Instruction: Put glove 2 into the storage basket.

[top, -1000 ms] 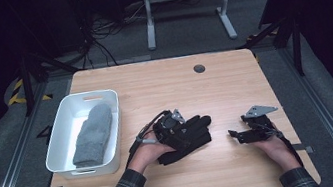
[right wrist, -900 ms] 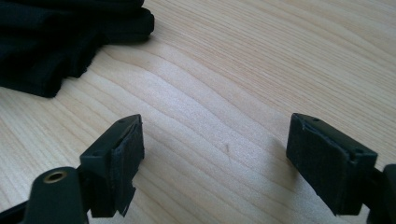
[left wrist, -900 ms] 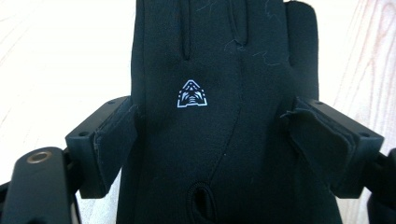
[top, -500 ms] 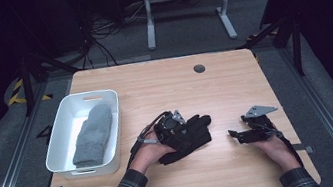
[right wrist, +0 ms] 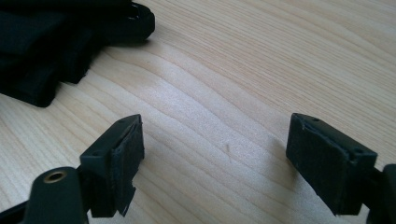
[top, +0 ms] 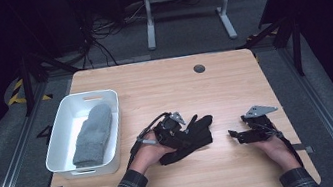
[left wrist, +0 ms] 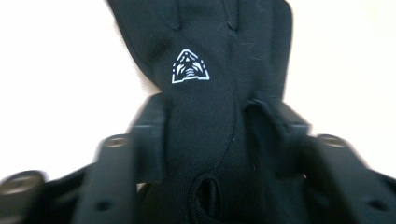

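A black glove (top: 199, 129) with a small white emblem lies near the middle of the wooden table (top: 164, 89). My left gripper (top: 184, 130) sits over its cuff end. In the left gripper view the glove (left wrist: 210, 93) runs up between the jaws, which have just been closing and now pinch its bunched fabric from both sides. My right gripper (top: 234, 134) rests low over bare wood to the glove's right, pointing toward it. Its jaws stand wide apart with nothing between them (right wrist: 215, 144), and the glove's edge (right wrist: 46, 46) shows at the upper left.
A white bin (top: 60, 140) at the table's left holds a grey mitten (top: 92, 133). A round cable hole (top: 199, 68) sits near the far edge. Bare wood stretches behind the glove and between the two grippers.
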A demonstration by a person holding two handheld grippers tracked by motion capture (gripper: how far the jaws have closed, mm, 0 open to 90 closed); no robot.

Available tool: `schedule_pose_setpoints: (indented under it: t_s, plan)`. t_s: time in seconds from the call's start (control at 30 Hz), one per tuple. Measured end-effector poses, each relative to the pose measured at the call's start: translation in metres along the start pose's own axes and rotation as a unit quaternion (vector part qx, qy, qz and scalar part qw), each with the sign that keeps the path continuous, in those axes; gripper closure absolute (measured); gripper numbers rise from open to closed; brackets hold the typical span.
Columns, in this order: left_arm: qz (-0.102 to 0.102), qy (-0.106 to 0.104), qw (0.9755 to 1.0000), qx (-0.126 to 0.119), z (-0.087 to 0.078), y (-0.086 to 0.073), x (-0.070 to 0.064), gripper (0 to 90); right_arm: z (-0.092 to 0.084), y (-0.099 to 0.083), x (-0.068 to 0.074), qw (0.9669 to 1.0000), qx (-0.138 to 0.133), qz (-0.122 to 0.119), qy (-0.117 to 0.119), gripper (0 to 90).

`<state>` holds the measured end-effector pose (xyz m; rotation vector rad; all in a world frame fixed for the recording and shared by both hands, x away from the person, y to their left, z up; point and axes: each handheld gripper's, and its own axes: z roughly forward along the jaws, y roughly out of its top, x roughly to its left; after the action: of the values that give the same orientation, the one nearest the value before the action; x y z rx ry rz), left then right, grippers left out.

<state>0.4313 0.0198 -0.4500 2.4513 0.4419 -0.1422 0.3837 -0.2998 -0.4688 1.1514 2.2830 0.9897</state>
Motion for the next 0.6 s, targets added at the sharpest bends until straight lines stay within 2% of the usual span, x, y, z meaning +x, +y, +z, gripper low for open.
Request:
schedule_pose_setpoints:
  t_s: [0.07,0.2,0.27,0.37,0.53,0.6]
  plan:
    - [-0.011,0.0,0.9999,0.002,0.0,0.001,-0.001,64.1,0.0,0.0,0.0,1.0,0.0,0.0,0.0,19.9]
    - [-0.029,-0.007,0.9996,0.0,-0.005,0.002,0.0,66.1,0.0,0.0,0.0,1.0,0.0,0.0,0.0,19.7]
    - [-0.031,-0.008,0.9995,-0.003,-0.009,0.004,-0.002,66.3,0.0,0.0,0.001,1.0,0.0,0.0,-0.001,19.4]
    - [-0.035,0.007,0.9993,-0.015,-0.021,0.008,-0.007,66.4,0.0,0.0,0.001,1.0,0.001,0.0,0.001,19.2]
    - [-0.042,0.03,0.9985,-0.019,-0.043,0.013,-0.011,66.2,0.0,0.0,0.001,1.0,0.003,0.0,-0.002,17.3]
    - [-0.053,0.036,0.9976,-0.028,-0.052,0.013,-0.012,66.2,0.0,0.0,0.001,1.0,0.003,0.0,-0.002,16.4]
